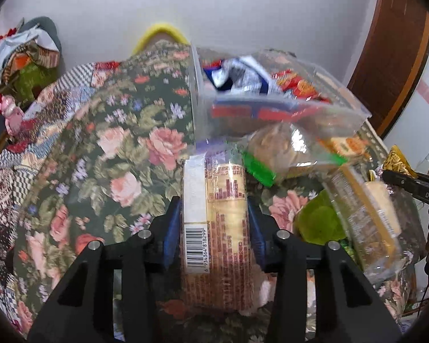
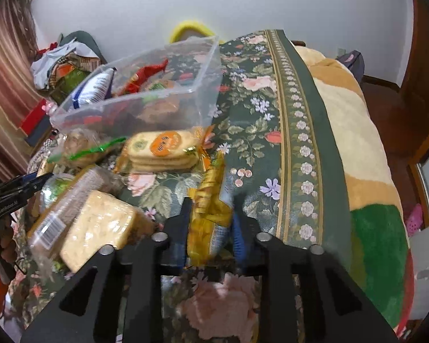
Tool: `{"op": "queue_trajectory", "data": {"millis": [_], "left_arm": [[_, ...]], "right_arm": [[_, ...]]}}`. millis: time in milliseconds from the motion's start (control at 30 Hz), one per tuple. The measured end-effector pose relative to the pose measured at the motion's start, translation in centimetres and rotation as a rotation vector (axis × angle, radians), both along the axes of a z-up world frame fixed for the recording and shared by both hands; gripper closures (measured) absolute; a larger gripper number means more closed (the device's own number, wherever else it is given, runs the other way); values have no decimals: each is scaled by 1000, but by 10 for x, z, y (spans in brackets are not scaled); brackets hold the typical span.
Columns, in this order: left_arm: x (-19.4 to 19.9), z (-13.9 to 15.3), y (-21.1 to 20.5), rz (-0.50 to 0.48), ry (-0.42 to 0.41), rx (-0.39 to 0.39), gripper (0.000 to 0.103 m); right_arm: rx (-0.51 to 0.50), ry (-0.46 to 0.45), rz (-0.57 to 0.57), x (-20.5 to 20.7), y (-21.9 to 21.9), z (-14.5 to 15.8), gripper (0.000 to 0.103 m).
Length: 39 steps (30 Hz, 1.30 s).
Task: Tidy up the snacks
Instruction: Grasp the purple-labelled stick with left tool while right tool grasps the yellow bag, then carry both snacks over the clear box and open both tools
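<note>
Floral bedspread (image 2: pixel 251 120), dark green with pink roses, covered the work surface; a white wall stood behind it, and a tan, cream and green blanket (image 2: pixel 354 131) lay along its far right edge.

Left gripper (image 1: pixel 214 223): I saw its blue-padded fingers (image 1: pixel 171 228) closed part-way on a tall cracker sleeve (image 1: pixel 217 228), one pad pressed against each side. The sleeve's barcode faced the camera and its top end pointed toward the container. Whether the sleeve rested on the spread or was lifted clear, I could not tell.

Right gripper (image 2: pixel 210 228): its jaws stood narrowly parted around a gold-and-blue snack bag (image 2: pixel 208 217). The left pad touched the bag; contact on the right side was not clear to me, though the bag filled most of the gap.

Clear plastic container (image 2: pixel 146 97): it sat on the spread beyond both grippers and held several wrapped snacks, among them a blue-and-white packet (image 2: pixel 95 87) and a red packet (image 2: pixel 146 75).

Loose snacks lay just in front of the container: a pack of round biscuits with an orange label (image 2: pixel 160 148), a clear bag with a green strip (image 2: pixel 83 145), and a wrapped pale cracker block (image 2: pixel 97 225) beside a second barcoded sleeve (image 2: pixel 60 217). These items touched or overlapped one another between the two grippers.
</note>
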<state>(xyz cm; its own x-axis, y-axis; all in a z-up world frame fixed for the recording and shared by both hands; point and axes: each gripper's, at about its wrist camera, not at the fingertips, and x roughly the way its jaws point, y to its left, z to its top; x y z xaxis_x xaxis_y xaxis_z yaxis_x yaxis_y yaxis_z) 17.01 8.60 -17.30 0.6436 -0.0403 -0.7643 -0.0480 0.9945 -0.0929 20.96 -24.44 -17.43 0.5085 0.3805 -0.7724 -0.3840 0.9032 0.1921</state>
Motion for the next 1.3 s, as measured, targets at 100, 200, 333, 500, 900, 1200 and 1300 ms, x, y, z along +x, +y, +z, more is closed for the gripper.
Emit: {"op": "queue_trajectory", "data": {"millis": [100,200,333,500,900,1200,1300], "left_arm": [[-5,16,-2,-4,-39,5,60],[-8,32,-5,-16,-72,3,64],[-3,48,-11,-41,-99,0,81],[4,58,-12,-46,-132,-16,82],[22,113,-17,-82,-241,-34,82],[68,134,-28,-90,-280,-30,82],[87,131,-33,-93,-276,-30,82]], "right_arm": [[10,-17,-6,0,0,6,81],[32,-36,-8,-1,-1,16,81],[54,-79,-11,-3,0,33,81],[90,-133,-12,1,2,52,81],[154,-225,8,16,19,85,81],[160,-270,20,39,40,100,81],[164,-270,23,51,46,102,81]]}}
